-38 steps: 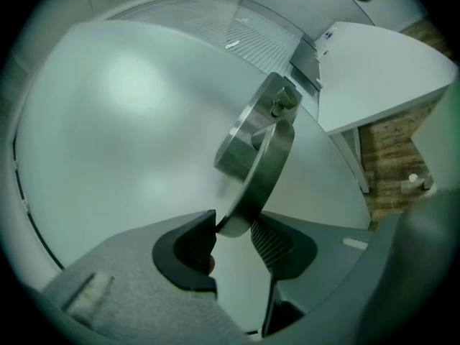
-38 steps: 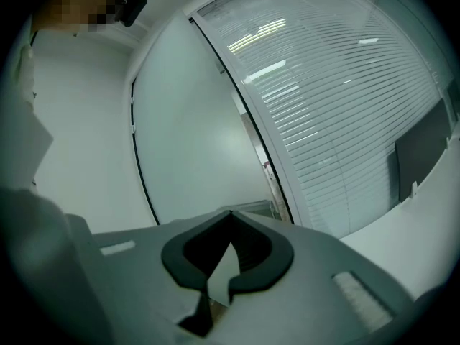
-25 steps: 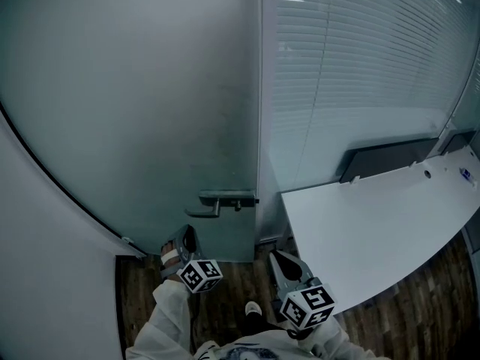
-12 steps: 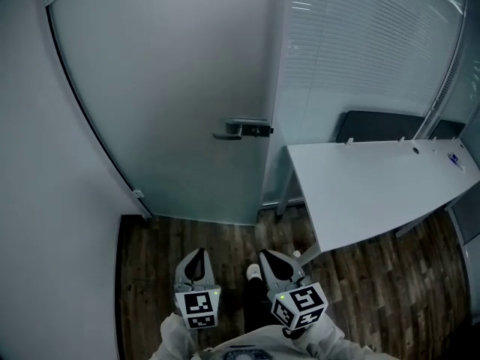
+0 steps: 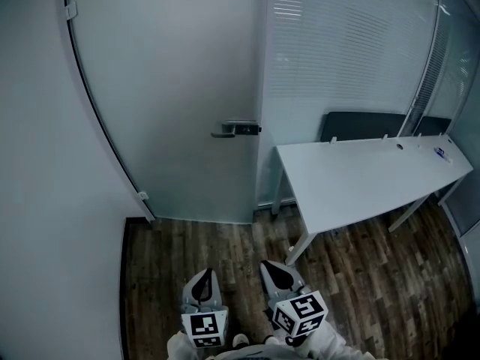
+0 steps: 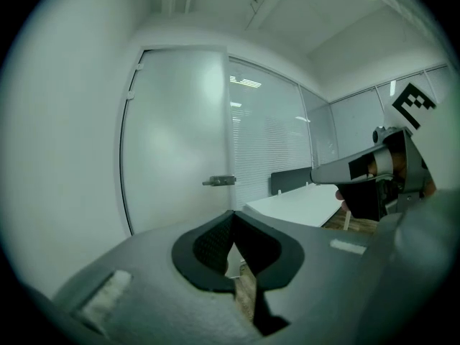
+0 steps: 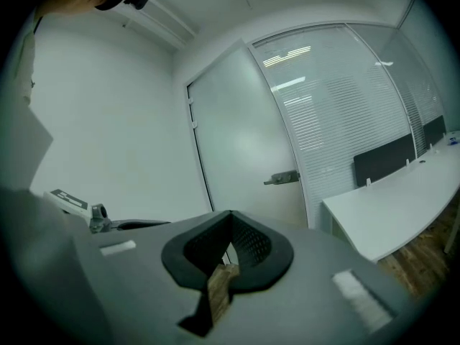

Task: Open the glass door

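The frosted glass door stands in line with the glass wall, its metal lever handle at its right edge. Both grippers hang low over the wood floor, well back from the door and side by side. My left gripper is shut with nothing in it and points at the door. My right gripper is also shut and empty. In the left gripper view the closed jaw tips sit below the distant handle. The right gripper view shows its closed tips and the handle far ahead.
A white desk stands right of the door, with dark chair backs behind it against the blind-covered glass wall. A white wall runs along the left. Dark wood floor lies between me and the door.
Both grippers have drawn back from the door, which now looks farther off. The left gripper left the spot under the handle, rolled upright and its jaws closed.
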A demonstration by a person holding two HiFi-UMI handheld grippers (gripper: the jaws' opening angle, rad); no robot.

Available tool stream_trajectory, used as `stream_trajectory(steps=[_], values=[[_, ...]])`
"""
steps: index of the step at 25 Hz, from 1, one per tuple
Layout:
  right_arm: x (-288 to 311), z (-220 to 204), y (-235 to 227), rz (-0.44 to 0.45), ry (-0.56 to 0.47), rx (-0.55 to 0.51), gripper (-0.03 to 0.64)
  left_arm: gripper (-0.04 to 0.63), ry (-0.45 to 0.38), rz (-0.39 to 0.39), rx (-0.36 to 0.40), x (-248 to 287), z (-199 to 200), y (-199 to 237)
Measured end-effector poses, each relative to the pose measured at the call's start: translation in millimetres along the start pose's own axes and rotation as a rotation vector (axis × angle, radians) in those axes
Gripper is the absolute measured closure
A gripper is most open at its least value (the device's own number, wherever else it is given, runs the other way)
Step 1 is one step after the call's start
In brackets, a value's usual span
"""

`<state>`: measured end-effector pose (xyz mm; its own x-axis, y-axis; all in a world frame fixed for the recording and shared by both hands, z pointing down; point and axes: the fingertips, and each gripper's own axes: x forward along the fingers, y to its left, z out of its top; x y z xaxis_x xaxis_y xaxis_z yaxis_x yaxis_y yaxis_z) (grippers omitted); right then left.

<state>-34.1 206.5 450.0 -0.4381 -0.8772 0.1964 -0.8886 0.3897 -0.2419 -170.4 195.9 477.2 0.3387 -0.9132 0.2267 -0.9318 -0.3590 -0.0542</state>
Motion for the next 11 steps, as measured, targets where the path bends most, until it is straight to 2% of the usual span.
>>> stream_trajectory(steps=[6, 11], values=[[-42, -4, -6, 0.016, 0.013, -0.011, 0.612, 0.595, -0.034, -0.033, 0.005, -12, 11, -46], [-80, -32, -13, 0.006, 0.06, 0.03, 0.612, 0.595, -0.04, -0.075, 0.032, -30, 11, -92]])
